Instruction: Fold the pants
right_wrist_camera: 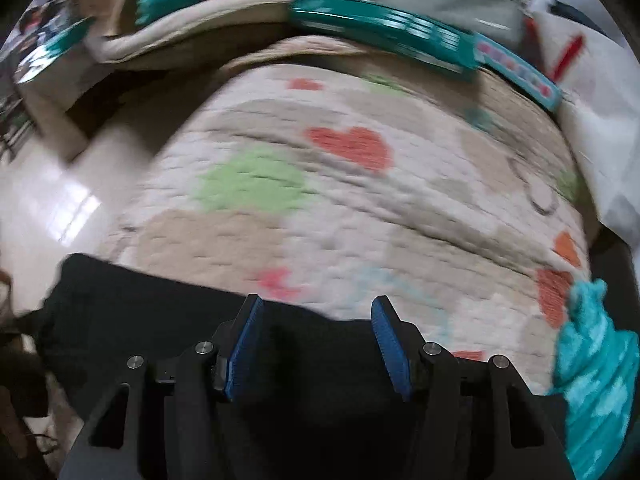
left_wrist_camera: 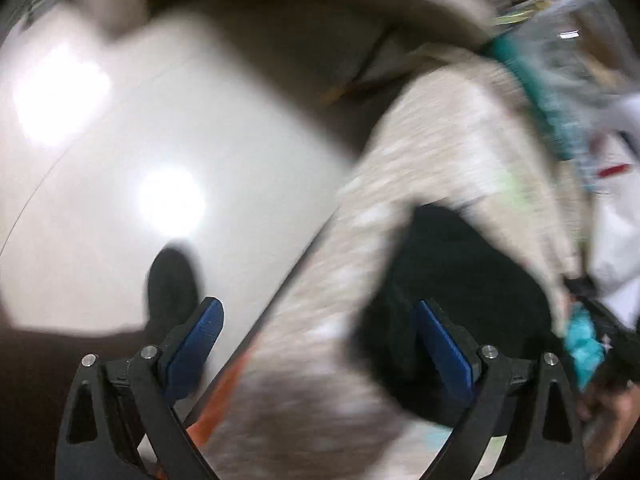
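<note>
The black pants (right_wrist_camera: 168, 312) lie on a quilted blanket (right_wrist_camera: 360, 200) with coloured hearts. In the right wrist view they spread along the near edge, under and between my fingers. My right gripper (right_wrist_camera: 316, 344) is open just above the black cloth. In the blurred left wrist view the pants (left_wrist_camera: 460, 280) show as a dark mass on the blanket (left_wrist_camera: 440, 140), by the right finger. My left gripper (left_wrist_camera: 316, 344) is open and empty, over the blanket's edge.
Pale glossy floor (left_wrist_camera: 120, 160) lies left of the blanket, also in the right wrist view (right_wrist_camera: 48, 200). A teal cloth (right_wrist_camera: 592, 380) lies at the right. A teal box (right_wrist_camera: 384, 36) and other clutter lie at the blanket's far edge. A dark foot-like shape (left_wrist_camera: 172, 288) is on the floor.
</note>
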Action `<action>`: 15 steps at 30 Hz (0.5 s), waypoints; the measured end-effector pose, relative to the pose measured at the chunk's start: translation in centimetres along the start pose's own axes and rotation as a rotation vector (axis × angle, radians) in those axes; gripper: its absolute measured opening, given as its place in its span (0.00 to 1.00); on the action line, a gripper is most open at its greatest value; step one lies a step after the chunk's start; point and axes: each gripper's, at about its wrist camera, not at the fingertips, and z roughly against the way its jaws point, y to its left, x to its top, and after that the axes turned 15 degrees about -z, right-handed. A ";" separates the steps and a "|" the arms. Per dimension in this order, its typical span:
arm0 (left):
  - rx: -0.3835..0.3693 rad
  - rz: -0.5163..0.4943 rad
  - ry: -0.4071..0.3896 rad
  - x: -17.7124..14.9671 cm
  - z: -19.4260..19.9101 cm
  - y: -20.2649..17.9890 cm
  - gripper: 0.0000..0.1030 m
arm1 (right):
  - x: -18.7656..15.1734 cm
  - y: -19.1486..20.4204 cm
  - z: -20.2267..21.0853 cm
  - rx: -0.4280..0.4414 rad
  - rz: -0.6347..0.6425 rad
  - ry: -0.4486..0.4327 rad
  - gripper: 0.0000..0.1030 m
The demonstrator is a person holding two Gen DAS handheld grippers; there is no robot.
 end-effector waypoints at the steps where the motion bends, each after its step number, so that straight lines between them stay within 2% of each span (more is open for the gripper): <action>1: -0.003 0.026 0.051 -0.3 -1.0 0.6 0.94 | -0.3 1.4 0.0 0.028 0.010 0.009 0.59; 3: -0.029 0.068 0.084 -0.7 -1.7 1.3 0.94 | -0.7 3.6 0.0 0.072 0.033 0.028 0.60; 7: 0.052 0.003 0.042 -0.6 -0.1 0.7 0.94 | -1.9 8.7 -0.5 0.136 0.128 0.082 0.61; 9: 0.077 0.008 0.033 -1.1 0.4 1.1 0.94 | -2.5 10.6 -0.7 0.144 0.176 0.092 0.61; 12: 0.019 0.075 0.041 -1.6 0.1 2.9 0.94 | -3.1 13.0 -0.6 0.164 0.222 0.102 0.61; 15: -0.115 0.122 -0.006 -1.9 0.2 4.1 0.93 | -3.0 14.1 -0.3 0.207 0.235 0.121 0.61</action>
